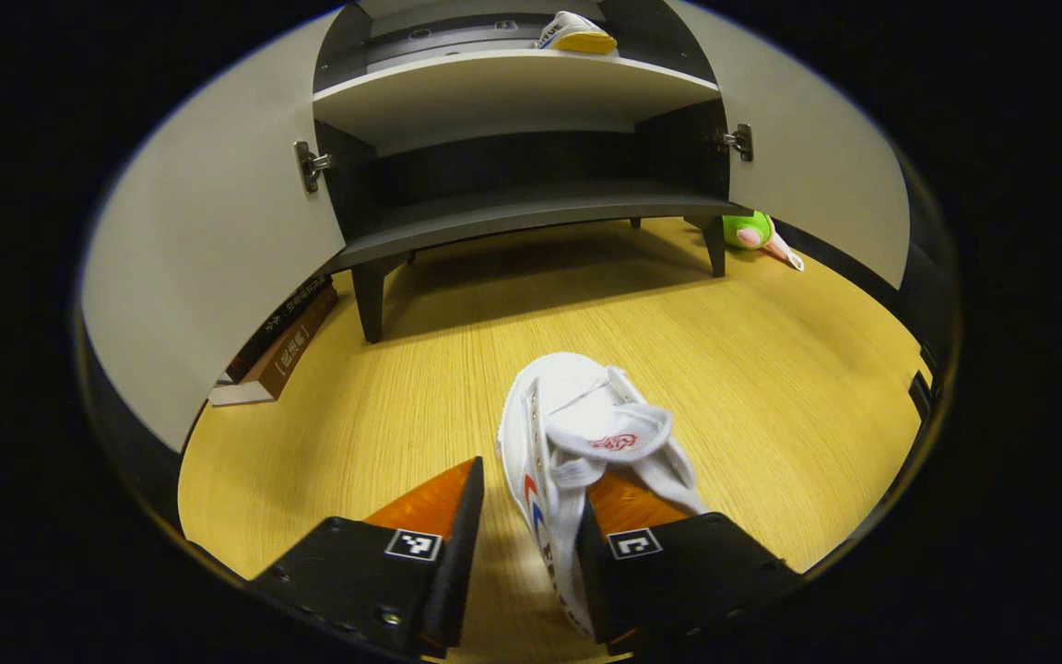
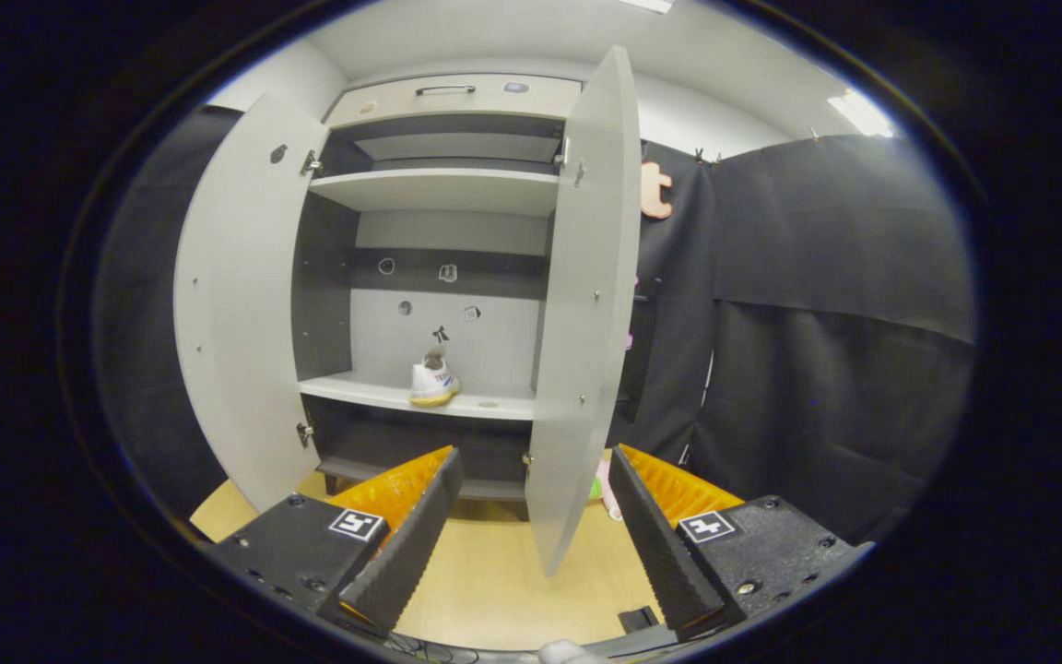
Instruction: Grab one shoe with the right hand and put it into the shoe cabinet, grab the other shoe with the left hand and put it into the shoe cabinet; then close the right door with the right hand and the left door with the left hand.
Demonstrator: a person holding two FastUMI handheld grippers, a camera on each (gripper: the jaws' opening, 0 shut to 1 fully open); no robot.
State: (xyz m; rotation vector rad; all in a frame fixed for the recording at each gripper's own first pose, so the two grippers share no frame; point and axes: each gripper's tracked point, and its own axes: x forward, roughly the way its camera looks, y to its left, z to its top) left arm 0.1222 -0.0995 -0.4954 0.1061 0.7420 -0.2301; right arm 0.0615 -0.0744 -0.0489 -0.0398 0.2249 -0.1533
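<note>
My left gripper (image 1: pixel 520 544) hangs low over the wooden floor (image 1: pixel 771 387) with its fingers spread, and the second shoe (image 1: pixel 586 433) lies at about one o'clock from their midpoint. Its long axis runs nearly straight away from me, toe toward twelve o'clock and the cabinet (image 1: pixel 513 92), heel end down beside my right finger (image 1: pixel 623 553). That finger looks to sit inside the shoe's opening or right against its side wall (I cannot tell which, the wall hides the pad). The other finger (image 1: pixel 443 516) stands apart from the shoe over bare floor, so nothing is pinched yet. As I judge it, the coming move is simply to close across that near side wall.

The shoe is a white canvas sneaker with loose white laces, a red mark on the tongue, and red and blue stripes on its side.

My right gripper (image 2: pixel 531 516) is spread and empty, well back from the cabinet, facing the edge of the open right door (image 2: pixel 586 304) at twelve o'clock. The first shoe (image 2: pixel 432 380) already stands on the middle shelf (image 2: pixel 494 404), heel toward me. Both doors are wide open.
</note>
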